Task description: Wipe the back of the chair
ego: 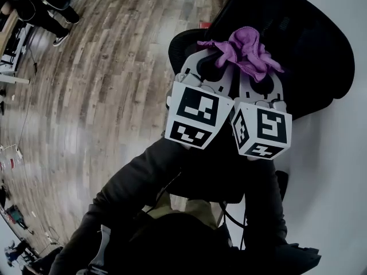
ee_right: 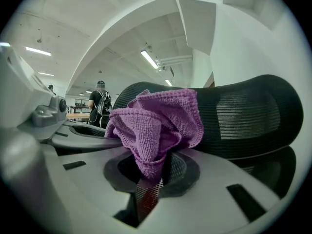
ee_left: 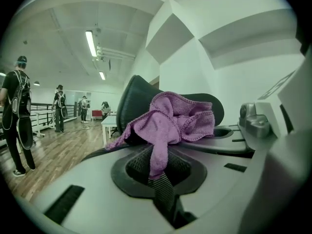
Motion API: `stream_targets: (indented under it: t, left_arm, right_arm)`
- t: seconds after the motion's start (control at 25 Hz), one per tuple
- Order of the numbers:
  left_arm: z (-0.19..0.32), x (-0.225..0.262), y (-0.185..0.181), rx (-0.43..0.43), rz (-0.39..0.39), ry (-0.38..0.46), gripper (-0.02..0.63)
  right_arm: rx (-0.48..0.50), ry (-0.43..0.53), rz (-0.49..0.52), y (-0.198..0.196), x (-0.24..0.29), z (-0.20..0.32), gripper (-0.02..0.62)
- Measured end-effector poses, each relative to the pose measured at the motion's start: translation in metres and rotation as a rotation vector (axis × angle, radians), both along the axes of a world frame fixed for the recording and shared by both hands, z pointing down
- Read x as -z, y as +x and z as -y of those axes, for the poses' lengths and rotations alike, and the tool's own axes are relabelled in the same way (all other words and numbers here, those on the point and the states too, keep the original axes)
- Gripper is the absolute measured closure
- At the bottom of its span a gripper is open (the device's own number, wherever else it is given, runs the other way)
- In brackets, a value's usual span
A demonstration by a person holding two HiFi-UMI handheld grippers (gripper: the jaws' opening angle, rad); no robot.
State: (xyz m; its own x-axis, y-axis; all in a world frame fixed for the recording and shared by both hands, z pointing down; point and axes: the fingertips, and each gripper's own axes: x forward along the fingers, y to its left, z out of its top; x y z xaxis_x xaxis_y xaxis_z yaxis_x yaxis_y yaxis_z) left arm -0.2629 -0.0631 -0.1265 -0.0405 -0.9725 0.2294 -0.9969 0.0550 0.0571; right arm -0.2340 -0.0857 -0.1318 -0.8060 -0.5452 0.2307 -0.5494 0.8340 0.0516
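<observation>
A crumpled purple cloth [ego: 245,49] is bunched between my two grippers, which sit side by side over the black mesh chair back [ego: 298,44]. The left gripper [ego: 222,55] is shut on the cloth's left part [ee_left: 168,121], with a strip of fabric pinched between its jaws. In the right gripper view, the right gripper [ee_right: 153,177] is shut on the cloth [ee_right: 156,126] too; in the head view it [ego: 258,69] lies just right of the left one. The chair back [ee_right: 243,113] curves just behind the cloth, and its top edge [ee_left: 134,94] rises past the fabric.
A wooden floor [ego: 103,85] spreads to the left, with people standing far off [ee_left: 17,111]. A white surface [ego: 338,153] runs along the right of the chair. A white table [ee_left: 109,123] stands beyond the chair. The person's dark sleeves [ego: 137,182] fill the lower head view.
</observation>
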Motion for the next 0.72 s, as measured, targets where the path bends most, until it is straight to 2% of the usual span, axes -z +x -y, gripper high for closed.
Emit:
stream_targets:
  t: [0.48, 0.72]
  left_arm:
    - [-0.036, 0.0, -0.037, 0.057, 0.009, 0.006, 0.554]
    - [-0.058, -0.009, -0.068, 0.124, 0.014, 0.01, 0.554]
  right_arm:
    - [0.054, 0.009, 0.014, -0.038, -0.001, -0.035, 0.546]
    - [0.129, 0.0, 0.003, -0.069, -0.013, -0.06, 0.546]
